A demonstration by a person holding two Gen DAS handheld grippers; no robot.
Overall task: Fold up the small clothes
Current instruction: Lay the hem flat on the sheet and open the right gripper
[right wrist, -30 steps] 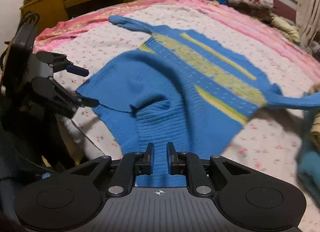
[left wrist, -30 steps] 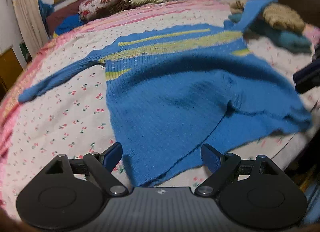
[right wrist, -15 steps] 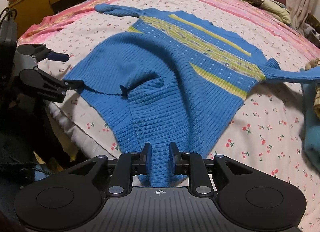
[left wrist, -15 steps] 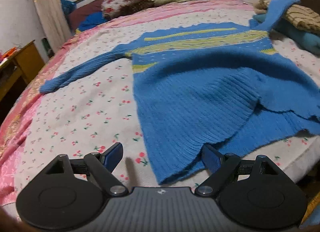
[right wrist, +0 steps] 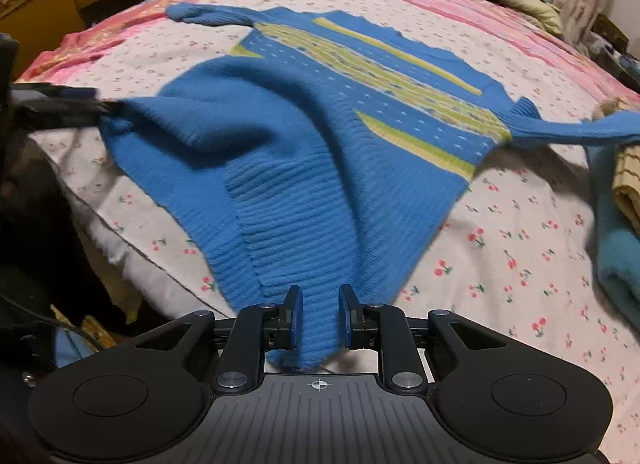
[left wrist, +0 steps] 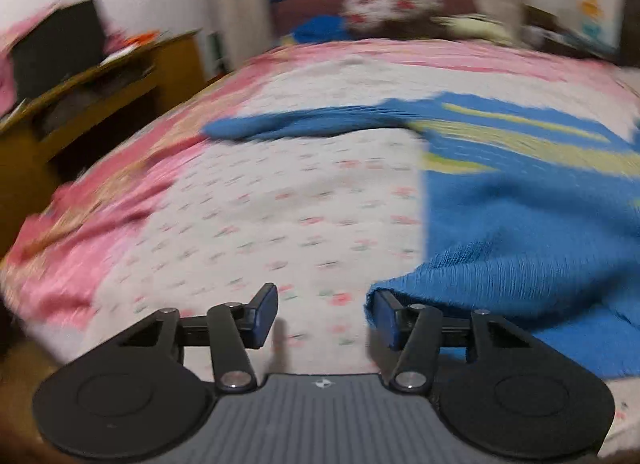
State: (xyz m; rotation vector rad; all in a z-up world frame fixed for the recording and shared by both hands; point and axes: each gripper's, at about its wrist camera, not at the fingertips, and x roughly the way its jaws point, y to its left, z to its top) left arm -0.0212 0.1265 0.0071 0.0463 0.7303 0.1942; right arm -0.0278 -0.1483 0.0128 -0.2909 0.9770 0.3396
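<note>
— Where's the blue striped sweater?
— Spread at the bed's near edge; my right gripper pinches its hem, my left gripper, just been closing, half-open beside a corner. Lift both corners level

Bare bedspread left of sweater, folded clothes crowding right

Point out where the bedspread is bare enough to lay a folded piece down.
Bare bedspread lies between the blue sweater and the folded pile; another patch sits below the outstretched sleeve, beside the sweater's body. The pile's side is crowded.
</note>
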